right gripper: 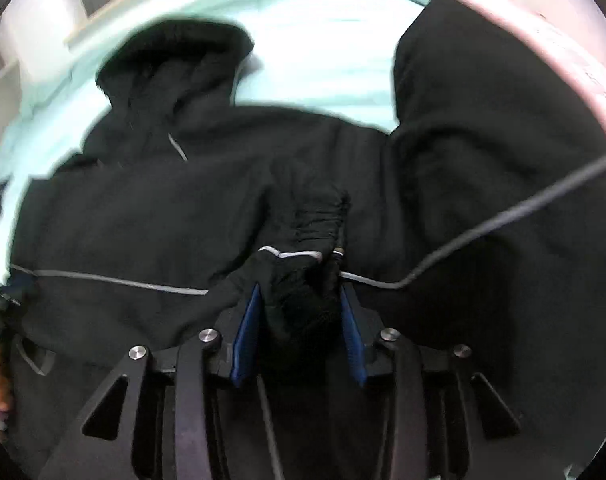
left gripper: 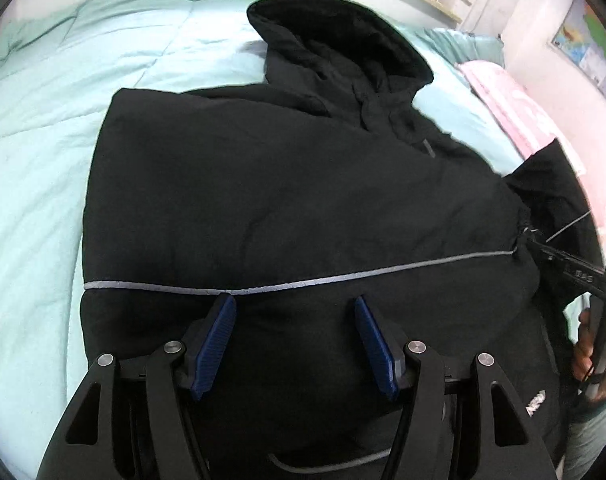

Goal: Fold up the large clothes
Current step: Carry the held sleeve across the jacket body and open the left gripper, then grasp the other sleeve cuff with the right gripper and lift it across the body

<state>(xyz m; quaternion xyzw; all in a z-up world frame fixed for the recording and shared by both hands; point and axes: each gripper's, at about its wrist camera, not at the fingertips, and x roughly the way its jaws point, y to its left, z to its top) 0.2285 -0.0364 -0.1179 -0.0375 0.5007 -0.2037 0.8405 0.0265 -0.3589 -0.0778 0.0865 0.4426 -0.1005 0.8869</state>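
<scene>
A black hooded jacket [left gripper: 287, 200] lies spread on the mint-green bed cover [left gripper: 35, 168], hood [left gripper: 343, 44] at the far end, with a grey reflective stripe [left gripper: 343, 278] across it. My left gripper [left gripper: 294, 300] hovers open just above the jacket's lower part, nothing between its blue pads [left gripper: 215, 344]. In the right wrist view my right gripper [right gripper: 301, 288] is shut on a bunched black sleeve end [right gripper: 299, 308] that fills the gap between the pads; the sleeve [right gripper: 483, 120] trails off to the right. The right gripper [left gripper: 543, 244] also shows at the jacket's right edge.
A pink blanket [left gripper: 515, 108] lies on the bed's right side, partly under the sleeve. A wall with a map poster [left gripper: 583, 44] stands beyond it. A person's hand [left gripper: 595, 348] holds the right gripper's handle. Bare bed cover spreads left of the jacket.
</scene>
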